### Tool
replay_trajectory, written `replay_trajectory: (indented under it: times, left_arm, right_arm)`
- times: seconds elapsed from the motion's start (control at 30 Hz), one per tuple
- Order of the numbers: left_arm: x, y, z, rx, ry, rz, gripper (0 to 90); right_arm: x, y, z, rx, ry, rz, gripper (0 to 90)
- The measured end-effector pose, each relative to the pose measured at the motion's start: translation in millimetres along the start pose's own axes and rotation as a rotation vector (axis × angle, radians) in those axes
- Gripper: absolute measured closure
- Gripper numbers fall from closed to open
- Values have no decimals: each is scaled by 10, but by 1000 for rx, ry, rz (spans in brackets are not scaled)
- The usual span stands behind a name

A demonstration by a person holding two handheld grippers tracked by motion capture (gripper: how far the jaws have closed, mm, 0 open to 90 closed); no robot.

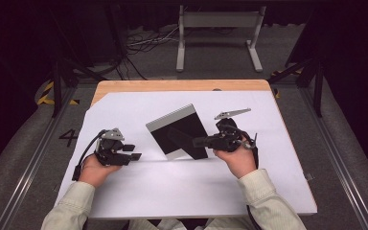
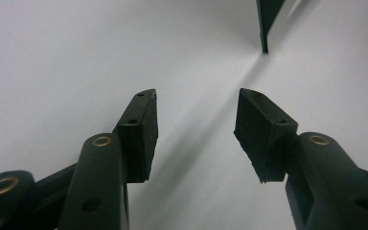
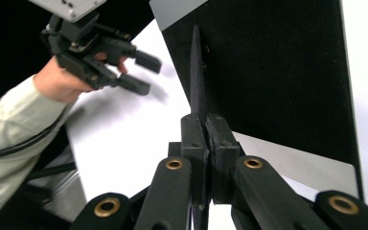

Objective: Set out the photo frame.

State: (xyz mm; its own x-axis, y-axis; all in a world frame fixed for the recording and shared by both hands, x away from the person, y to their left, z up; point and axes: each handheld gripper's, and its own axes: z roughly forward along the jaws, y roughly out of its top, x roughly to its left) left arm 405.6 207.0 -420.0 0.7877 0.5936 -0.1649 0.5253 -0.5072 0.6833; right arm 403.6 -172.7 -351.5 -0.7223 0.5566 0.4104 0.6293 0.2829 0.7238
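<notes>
A picture frame [image 1: 178,130] with a silver rim and black back stands tilted at the middle of the white sheet [image 1: 187,191]. Its thin black back stand [image 3: 196,72] juts out toward me. My right gripper [image 1: 199,142] is shut on that stand, its two pads [image 3: 194,139] pressed on either side of it. To the left of the frame, my left gripper [image 1: 132,152] rests on the sheet, open and holding nothing. In the left gripper view the pads [image 2: 141,129] stand apart above the white sheet, and a dark corner of the frame [image 2: 267,19] shows at the top.
The white sheet covers most of a wooden table [image 1: 172,85]. Beyond the table are a white metal stand [image 1: 219,33] and cables [image 1: 148,40] on a grey floor. Dark tripod legs [image 1: 62,81] stand at both far sides.
</notes>
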Motion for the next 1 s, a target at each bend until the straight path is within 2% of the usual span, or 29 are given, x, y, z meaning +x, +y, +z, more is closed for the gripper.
replay_trajectory:
  times: [0.13, 0.33, 0.53, 0.77, 1.0]
  left_arm:
    - [-5, 1, 3, 1, -3, -3, 506]
    - [-1, 0, 4, 6, -5, -2, 506]
    - [-3, 0, 5, 6, -5, -3, 505]
    - [-6, 7, 8, 4, -2, 10, 505]
    - [-10, 24, 13, 4, -2, 21, 505]
  right_arm:
    - [-41, -21, -63, -45, -40, -8, 877]
    - [-95, -64, -103, -87, -59, -23, 876]
    - [-147, -127, -141, -65, -70, -65, 871]
    - [-185, -203, -191, -3, -87, -116, 858]
    - [-203, -269, -212, 44, -82, -176, 860]
